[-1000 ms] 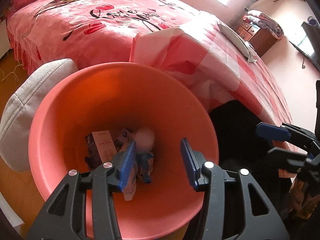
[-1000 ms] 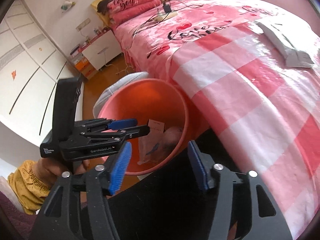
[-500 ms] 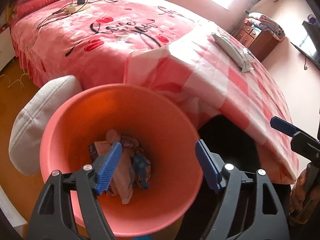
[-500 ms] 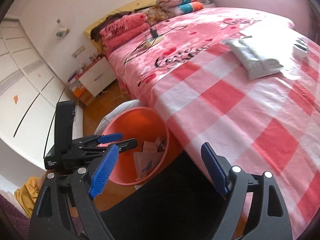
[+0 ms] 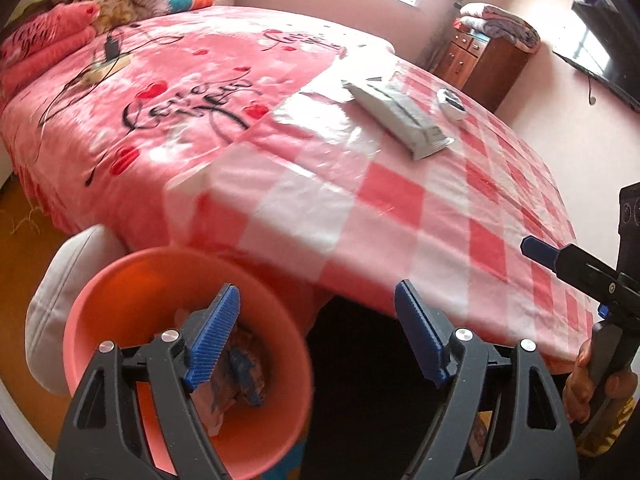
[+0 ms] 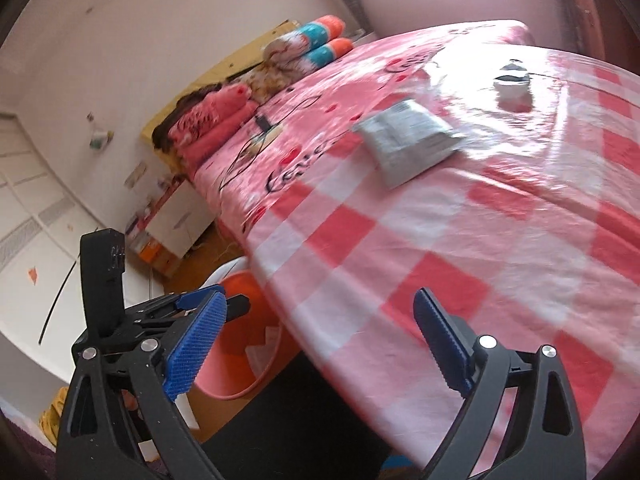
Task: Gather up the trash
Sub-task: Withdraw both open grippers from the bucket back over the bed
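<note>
both grippers risen off the bin [image 5: 120,280], left gripper [image 5: 316,336] and right gripper [image 6: 316,344] fingers just opened wide, empty

Both grippers are built of black plastic arms with triangular cut-outs, fastened by silver round-headed screws. The left gripper [image 5: 318,334] and right gripper [image 6: 318,346] are fitted with ribbed blue pads [image 5: 214,338]. Yellow patterned clothing [image 6: 54,416] is worn.

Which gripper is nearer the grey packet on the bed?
Neither clearly. The grey packet lies well ahead of both, up the checked cover; the right gripper is over the bed edge, the left gripper over the orange bin.
</note>
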A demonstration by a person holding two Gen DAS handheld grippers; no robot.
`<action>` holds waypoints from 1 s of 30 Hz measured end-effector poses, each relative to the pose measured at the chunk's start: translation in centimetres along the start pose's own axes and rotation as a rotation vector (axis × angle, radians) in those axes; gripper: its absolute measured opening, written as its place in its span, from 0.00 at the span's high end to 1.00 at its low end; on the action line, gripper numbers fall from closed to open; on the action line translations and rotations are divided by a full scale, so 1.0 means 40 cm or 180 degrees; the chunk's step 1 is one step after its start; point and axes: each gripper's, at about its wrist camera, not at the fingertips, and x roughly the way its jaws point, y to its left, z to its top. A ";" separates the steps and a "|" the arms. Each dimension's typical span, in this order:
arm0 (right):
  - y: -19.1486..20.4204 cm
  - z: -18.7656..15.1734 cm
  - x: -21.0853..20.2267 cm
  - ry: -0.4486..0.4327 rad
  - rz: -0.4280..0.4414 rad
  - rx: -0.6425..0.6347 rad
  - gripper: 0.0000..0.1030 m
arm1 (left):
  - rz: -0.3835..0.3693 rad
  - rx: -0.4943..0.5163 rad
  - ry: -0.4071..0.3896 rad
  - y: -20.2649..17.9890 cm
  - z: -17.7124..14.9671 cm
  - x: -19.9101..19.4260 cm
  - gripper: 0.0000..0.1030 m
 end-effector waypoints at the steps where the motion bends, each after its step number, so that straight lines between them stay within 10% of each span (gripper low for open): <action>1: -0.017 0.003 -0.011 -0.0039 -0.0012 0.0047 0.09 | -0.0004 0.0022 0.0000 -0.011 0.007 0.004 0.22; 19: -0.271 0.045 -0.146 -0.0337 -0.0550 0.0545 0.09 | -0.0075 0.0475 -0.0026 -0.246 0.175 0.137 0.22; 30: -0.361 0.117 -0.176 -0.0309 -0.0867 0.0609 0.09 | 0.0048 0.0103 -0.0053 -0.261 0.310 0.240 0.22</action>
